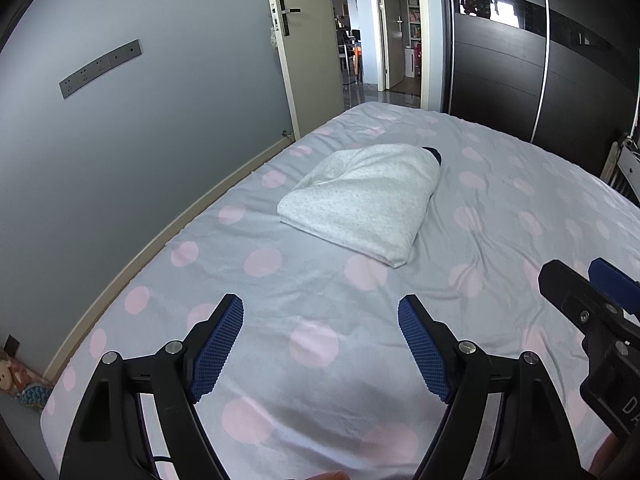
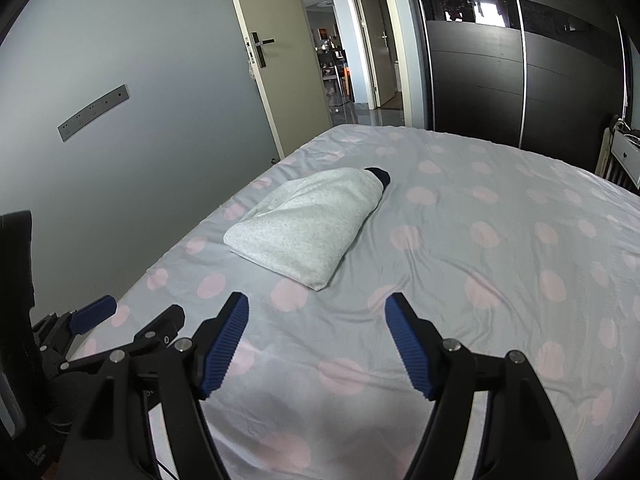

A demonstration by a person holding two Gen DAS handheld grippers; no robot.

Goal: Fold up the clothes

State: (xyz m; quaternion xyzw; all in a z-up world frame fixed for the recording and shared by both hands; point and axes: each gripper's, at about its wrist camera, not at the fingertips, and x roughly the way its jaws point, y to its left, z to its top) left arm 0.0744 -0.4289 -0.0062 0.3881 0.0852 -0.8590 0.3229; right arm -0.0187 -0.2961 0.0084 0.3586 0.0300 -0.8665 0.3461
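Observation:
A light grey speckled garment (image 1: pixel 360 196) lies folded in a compact bundle on the bed, with a dark navy trim showing at its far end. It also shows in the right wrist view (image 2: pixel 308 228). My left gripper (image 1: pixel 320 312) is open and empty, held above the sheet well short of the garment. My right gripper (image 2: pixel 316 308) is open and empty, also short of the garment. The right gripper shows at the right edge of the left wrist view (image 1: pixel 576 276), and the left gripper shows at the lower left of the right wrist view (image 2: pixel 136 312).
The bed (image 1: pixel 500 208) has a grey sheet with pink dots. A grey wall (image 1: pixel 140 120) runs along its left side. An open door (image 1: pixel 308 40) and a dark wardrobe (image 1: pixel 520 60) stand beyond the foot. A toy (image 1: pixel 16 380) lies on the floor at left.

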